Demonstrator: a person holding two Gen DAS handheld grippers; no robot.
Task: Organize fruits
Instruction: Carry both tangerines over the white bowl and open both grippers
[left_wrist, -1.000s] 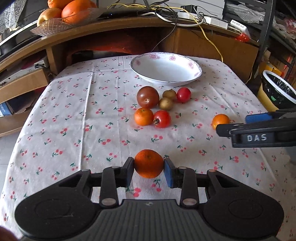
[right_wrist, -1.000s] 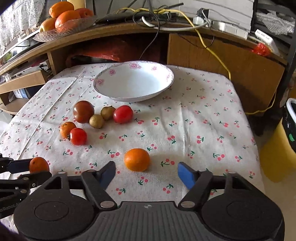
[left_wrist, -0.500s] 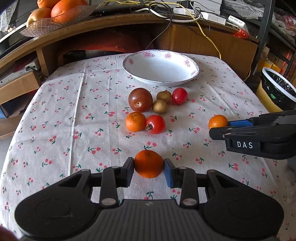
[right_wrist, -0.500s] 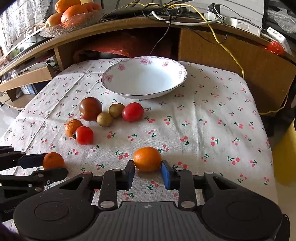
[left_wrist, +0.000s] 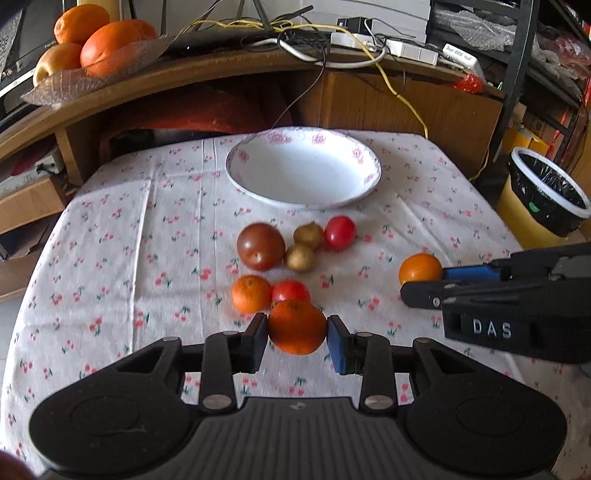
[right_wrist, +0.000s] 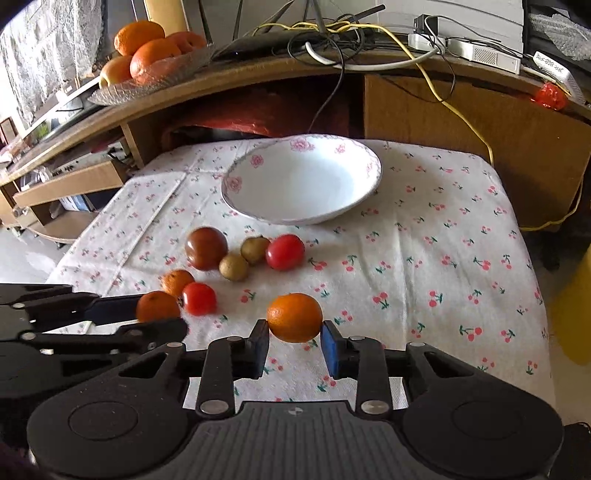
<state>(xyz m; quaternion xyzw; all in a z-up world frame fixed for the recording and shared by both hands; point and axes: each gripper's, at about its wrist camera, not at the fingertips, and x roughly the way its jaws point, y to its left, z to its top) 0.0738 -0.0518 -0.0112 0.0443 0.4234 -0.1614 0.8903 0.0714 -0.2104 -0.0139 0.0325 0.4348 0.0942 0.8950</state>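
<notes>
My left gripper (left_wrist: 296, 332) is shut on an orange (left_wrist: 296, 326), held above the cloth near a loose orange (left_wrist: 251, 294) and a red tomato (left_wrist: 290, 291). My right gripper (right_wrist: 294, 341) is shut on a second orange (right_wrist: 294, 322); that same fruit (left_wrist: 420, 268) shows at the right of the left wrist view. A white bowl with pink flowers (left_wrist: 243, 157) (right_wrist: 236, 182) stands empty at the back. In front of it lie a dark tomato (left_wrist: 260, 246), two small brown fruits (left_wrist: 300, 258) and a red tomato (left_wrist: 340, 232).
A flowered cloth (left_wrist: 110, 236) covers the table. Behind it a wooden shelf carries a glass dish of oranges (left_wrist: 92, 40) and tangled cables (left_wrist: 332, 40). A yellow bin with a black liner (left_wrist: 543, 206) stands off the right edge.
Both grippers rose with their oranges and moved forward toward the bowl. The right gripper, open a second ago, closed on its orange.
</notes>
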